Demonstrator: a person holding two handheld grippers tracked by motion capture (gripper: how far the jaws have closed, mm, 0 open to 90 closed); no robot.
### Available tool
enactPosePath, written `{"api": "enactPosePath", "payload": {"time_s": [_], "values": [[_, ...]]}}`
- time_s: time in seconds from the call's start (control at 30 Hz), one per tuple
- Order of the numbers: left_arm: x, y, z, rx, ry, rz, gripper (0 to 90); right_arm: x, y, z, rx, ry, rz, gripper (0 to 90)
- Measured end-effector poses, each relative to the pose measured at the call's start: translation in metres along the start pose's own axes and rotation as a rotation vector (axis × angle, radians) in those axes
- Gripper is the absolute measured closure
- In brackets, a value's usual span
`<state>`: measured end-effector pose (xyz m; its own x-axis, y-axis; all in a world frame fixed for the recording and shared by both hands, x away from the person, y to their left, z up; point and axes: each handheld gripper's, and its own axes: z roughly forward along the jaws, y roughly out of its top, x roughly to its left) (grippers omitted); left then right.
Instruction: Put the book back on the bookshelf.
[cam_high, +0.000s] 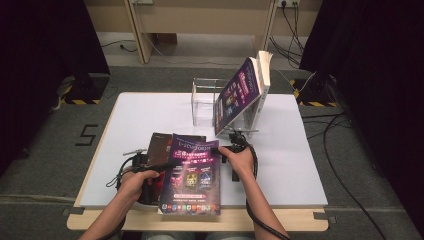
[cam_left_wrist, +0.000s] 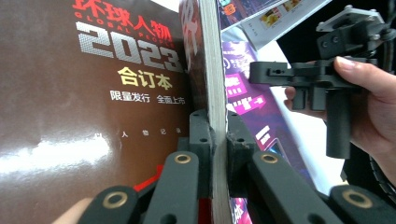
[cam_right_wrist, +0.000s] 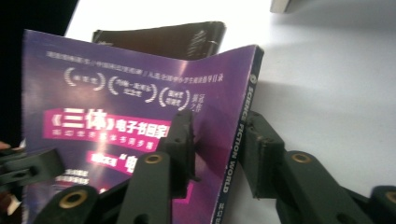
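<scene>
A purple magazine (cam_high: 192, 175) lies at the table's near edge, partly over a thick brown magazine (cam_high: 159, 142). In the left gripper view my left gripper (cam_left_wrist: 214, 135) is shut on the brown magazine (cam_left_wrist: 93, 93), both pads clamped on its page edge. From the high view, that left gripper (cam_high: 145, 167) sits at the stack's left side. My right gripper (cam_high: 227, 150) is at the purple magazine's upper right corner. Its own view shows my right gripper (cam_right_wrist: 217, 140) open, jaws astride the spine edge of the curled purple magazine (cam_right_wrist: 116, 93), with a gap still showing.
A clear stand (cam_high: 205, 100) at the back of the white table (cam_high: 285, 160) props another purple magazine (cam_high: 237, 95) and a second book, leaning. Cables trail over the floor on the right.
</scene>
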<state>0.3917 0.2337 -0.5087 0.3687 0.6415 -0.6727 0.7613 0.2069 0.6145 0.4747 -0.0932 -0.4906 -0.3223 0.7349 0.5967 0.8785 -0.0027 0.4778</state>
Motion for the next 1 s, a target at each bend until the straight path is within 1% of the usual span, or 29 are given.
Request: {"api": "enactPosePath", "payload": {"time_s": [0.07, 0.1, 0.17, 0.3, 0.4, 0.43, 0.5, 0.6, 0.67, 0.7, 0.73, 0.77, 0.8, 0.83, 0.9, 0.93, 1.0], "values": [[0.0, 0.0, 0.001, 0.006, 0.006, -0.01, 83.8, 0.002, 0.001, -0.002, 0.015, 0.011, 0.006, 71.2], [0.0, 0.0, 0.001, 0.007, 0.006, -0.007, 83.8, 0.002, 0.001, -0.003, 0.024, 0.018, 0.007, 71.4], [0.0, 0.0, 0.001, 0.01, 0.011, -0.01, 83.7, 0.002, 0.002, -0.002, 0.031, 0.012, -0.009, 70.9], [0.001, 0.001, 0.002, 0.018, 0.019, -0.012, 83.7, 0.002, 0.002, -0.001, 0.039, 0.01, -0.01, 70.9], [0.0, 0.002, 0.002, 0.021, 0.025, -0.011, 83.6, 0.002, 0.003, -0.001, 0.046, 0.018, -0.011, 74.5], [0.0, 0.002, 0.002, 0.021, 0.026, -0.01, 83.5, 0.002, 0.003, -0.002, 0.044, 0.022, -0.013, 76.7], [-0.001, 0.003, 0.002, 0.029, 0.03, -0.005, 83.3, 0.004, 0.003, -0.003, 0.04, 0.035, 0.001, 79.5], [-0.002, 0.004, 0.002, 0.034, 0.043, 0.005, 82.3, 0.005, 0.002, -0.004, 0.032, 0.038, 0.008, 80.4], [-0.003, 0.005, 0.002, 0.042, 0.058, 0.018, 80.6, 0.005, 0.002, -0.005, 0.027, 0.042, 0.019, 80.8], [-0.005, 0.006, 0.001, 0.045, 0.074, 0.031, 79.1, 0.006, 0.001, -0.005, 0.022, 0.042, 0.012, 81.0], [-0.007, 0.007, 0.0, 0.049, 0.1, 0.053, 76.4, 0.007, 0.001, -0.005, 0.015, 0.046, 0.015, 81.4], [-0.009, 0.008, -0.002, 0.04, 0.139, 0.091, 72.5, 0.007, 0.0, -0.005, 0.006, 0.048, 0.015, 81.6], [-0.011, 0.01, -0.003, 0.037, 0.188, 0.124, 64.2, 0.007, 0.0, -0.006, 0.002, 0.05, 0.014, 81.8], [-0.013, 0.012, -0.006, 0.029, 0.221, 0.143, 55.6, 0.007, 0.0, -0.006, -0.001, 0.052, 0.022, 82.0], [-0.017, 0.016, -0.012, -0.013, 0.242, 0.16, 48.0, 0.008, -0.001, -0.006, -0.006, 0.059, 0.025, 82.2], [-0.019, 0.018, -0.016, -0.031, 0.256, 0.181, 45.3, 0.008, 0.0, -0.007, -0.006, 0.06, 0.027, 82.3], [-0.019, 0.018, -0.021, -0.059, 0.274, 0.207, 43.3, 0.009, -0.001, -0.007, -0.011, 0.062, 0.022, 82.4]]}}
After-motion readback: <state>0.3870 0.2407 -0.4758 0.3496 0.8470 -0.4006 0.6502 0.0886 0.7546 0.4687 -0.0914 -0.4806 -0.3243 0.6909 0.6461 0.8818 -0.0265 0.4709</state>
